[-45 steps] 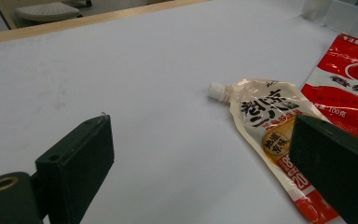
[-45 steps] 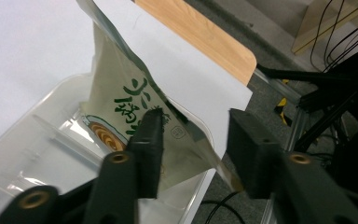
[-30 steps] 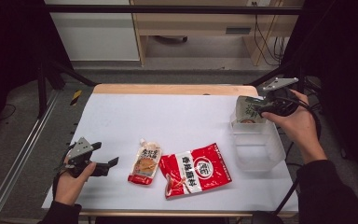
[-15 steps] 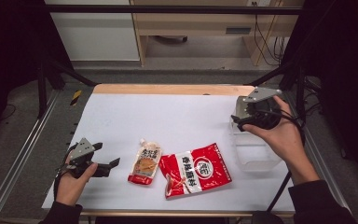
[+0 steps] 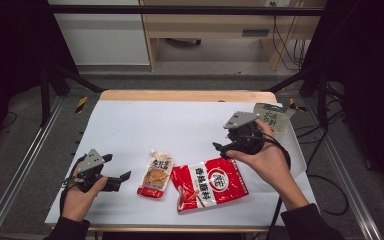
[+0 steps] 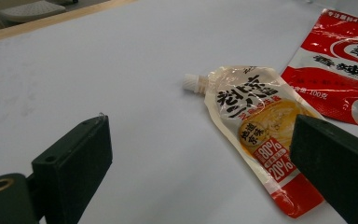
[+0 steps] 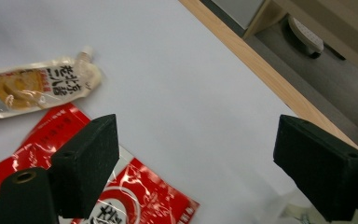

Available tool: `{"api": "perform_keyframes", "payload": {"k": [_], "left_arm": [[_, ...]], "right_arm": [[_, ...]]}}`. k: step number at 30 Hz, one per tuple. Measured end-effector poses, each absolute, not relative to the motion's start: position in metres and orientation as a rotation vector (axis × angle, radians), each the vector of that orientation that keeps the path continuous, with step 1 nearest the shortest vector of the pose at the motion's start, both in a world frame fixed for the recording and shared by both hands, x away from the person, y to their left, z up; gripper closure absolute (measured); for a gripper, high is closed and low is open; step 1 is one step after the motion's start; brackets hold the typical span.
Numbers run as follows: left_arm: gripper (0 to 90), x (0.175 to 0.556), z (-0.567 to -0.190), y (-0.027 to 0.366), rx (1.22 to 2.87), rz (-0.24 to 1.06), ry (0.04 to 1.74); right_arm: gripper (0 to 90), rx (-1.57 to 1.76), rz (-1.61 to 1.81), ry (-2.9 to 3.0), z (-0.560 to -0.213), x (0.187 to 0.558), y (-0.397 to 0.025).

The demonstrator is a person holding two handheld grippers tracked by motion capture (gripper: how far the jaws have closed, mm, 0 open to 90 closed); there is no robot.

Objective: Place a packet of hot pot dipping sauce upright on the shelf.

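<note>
A pale sauce pouch (image 5: 156, 173) with a white spout lies flat near the table's front, and a larger red seasoning packet (image 5: 210, 182) lies just right of it. My left gripper (image 5: 116, 167) rests low at the front left, open, jaws pointing at the pouch (image 6: 256, 126) a short way off. My right gripper (image 5: 221, 142) hovers above the red packet's far edge, open and empty. In the right gripper view the red packet (image 7: 135, 196) sits under the lower jaw, with the pouch (image 7: 42, 86) beyond. A green packet (image 5: 272, 116) stands behind the right hand at the table's right edge.
A white sheet (image 5: 170, 125) covers the table, with a wooden strip (image 5: 185, 95) along the far edge. Metal rails run along both sides, and cables trail on the floor at the right. A faint clear container rim (image 7: 284, 205) shows by the right hand.
The right gripper let go of the green packet at the table's right edge and swung left and forward over the red packet. The left gripper barely shifted.
</note>
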State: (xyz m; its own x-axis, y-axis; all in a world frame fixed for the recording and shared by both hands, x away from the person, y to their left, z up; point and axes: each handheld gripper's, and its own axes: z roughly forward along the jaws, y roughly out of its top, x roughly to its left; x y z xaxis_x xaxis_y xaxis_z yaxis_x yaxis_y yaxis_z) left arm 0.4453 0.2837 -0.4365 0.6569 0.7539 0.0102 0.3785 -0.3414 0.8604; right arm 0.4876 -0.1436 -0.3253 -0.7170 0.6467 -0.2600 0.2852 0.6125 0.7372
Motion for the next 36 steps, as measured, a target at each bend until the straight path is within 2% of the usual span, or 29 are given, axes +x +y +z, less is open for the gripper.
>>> {"api": "perform_keyframes", "payload": {"k": [18,34,36], "left_arm": [[6.1,0.444,-0.437,0.28,1.969,0.525,0.866],[6.2,0.444,-0.44,0.27,2.035,0.537,0.83],[6.2,0.444,-0.44,0.268,2.046,0.538,0.824]], "right_arm": [[18.6,0.688,0.936,2.439,-0.355,0.488,-0.056],[39.0,0.722,0.875,2.546,-0.393,0.511,-0.022],[43.6,0.731,0.859,2.564,-0.398,0.516,-0.019]]}}
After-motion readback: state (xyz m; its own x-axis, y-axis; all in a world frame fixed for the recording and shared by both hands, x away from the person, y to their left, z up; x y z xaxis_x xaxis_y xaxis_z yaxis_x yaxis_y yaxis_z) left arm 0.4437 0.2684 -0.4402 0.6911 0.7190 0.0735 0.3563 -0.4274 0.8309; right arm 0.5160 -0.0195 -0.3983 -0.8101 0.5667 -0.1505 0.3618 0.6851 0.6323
